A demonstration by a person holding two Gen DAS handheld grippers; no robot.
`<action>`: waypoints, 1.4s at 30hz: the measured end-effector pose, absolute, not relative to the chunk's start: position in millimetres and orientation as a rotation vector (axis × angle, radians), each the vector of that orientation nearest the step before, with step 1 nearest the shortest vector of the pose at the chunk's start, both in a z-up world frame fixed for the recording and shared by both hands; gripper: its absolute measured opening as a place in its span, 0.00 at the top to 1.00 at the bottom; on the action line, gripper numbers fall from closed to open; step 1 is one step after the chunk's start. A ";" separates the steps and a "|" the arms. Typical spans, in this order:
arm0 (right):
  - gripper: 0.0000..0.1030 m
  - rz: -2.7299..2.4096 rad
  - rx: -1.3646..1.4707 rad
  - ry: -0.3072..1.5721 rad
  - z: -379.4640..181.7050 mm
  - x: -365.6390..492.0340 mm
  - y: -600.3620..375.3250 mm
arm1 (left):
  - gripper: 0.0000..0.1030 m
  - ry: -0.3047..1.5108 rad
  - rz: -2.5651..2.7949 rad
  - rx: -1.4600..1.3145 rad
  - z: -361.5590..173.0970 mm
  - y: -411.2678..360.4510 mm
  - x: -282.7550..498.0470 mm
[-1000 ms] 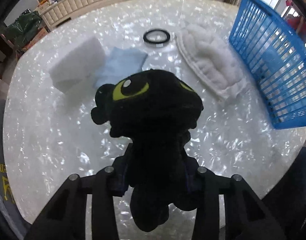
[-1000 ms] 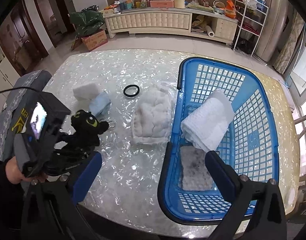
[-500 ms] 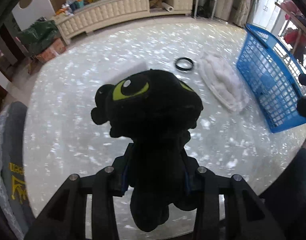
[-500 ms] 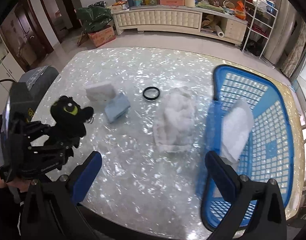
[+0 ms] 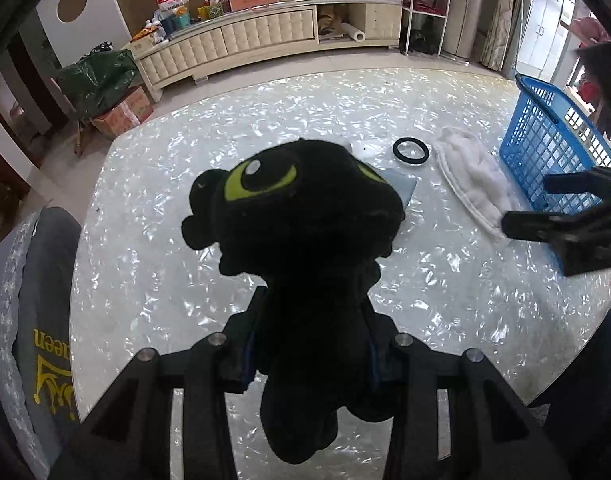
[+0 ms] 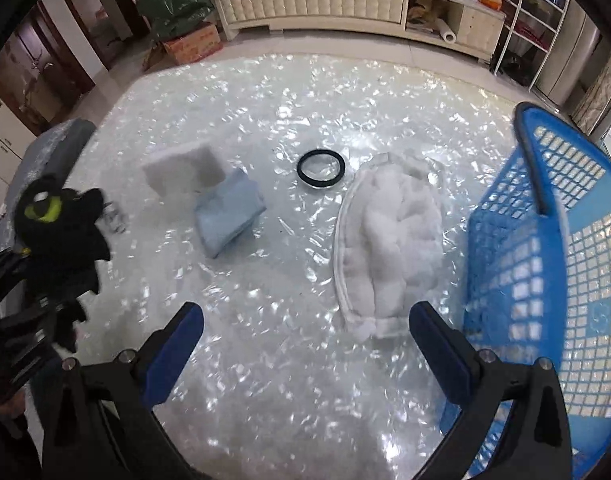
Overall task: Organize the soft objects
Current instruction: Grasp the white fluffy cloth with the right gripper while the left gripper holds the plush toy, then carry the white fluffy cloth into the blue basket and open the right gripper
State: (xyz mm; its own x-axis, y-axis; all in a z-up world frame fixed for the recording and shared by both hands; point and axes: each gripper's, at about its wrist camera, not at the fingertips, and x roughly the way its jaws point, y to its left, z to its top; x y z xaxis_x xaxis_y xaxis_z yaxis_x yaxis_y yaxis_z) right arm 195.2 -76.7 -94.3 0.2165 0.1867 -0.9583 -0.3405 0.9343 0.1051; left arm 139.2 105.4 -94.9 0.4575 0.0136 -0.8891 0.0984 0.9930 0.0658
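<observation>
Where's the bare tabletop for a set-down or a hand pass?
Free: the near table in front of the right gripper, and the far half behind the black ring. Crowded: the middle band, with white foam block, blue cloth, ring, fluffy white pad and blue basket close together.

plush toy (image 5: 301,232) lifted higher off table | right gripper (image 6: 305,344) swung from basket toward fluffy pad (image 6: 393,232)

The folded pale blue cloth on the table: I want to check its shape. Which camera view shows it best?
The right wrist view: the folded pale blue cloth lies in full sight beside the white foam block. In the left wrist view the black plush toy hides all but one corner of it.
</observation>
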 end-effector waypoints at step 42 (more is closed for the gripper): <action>0.86 0.283 -0.167 1.290 -158.4 211.4 -103.0 | 0.61 1.105 -0.141 0.021 -104.7 100.8 165.0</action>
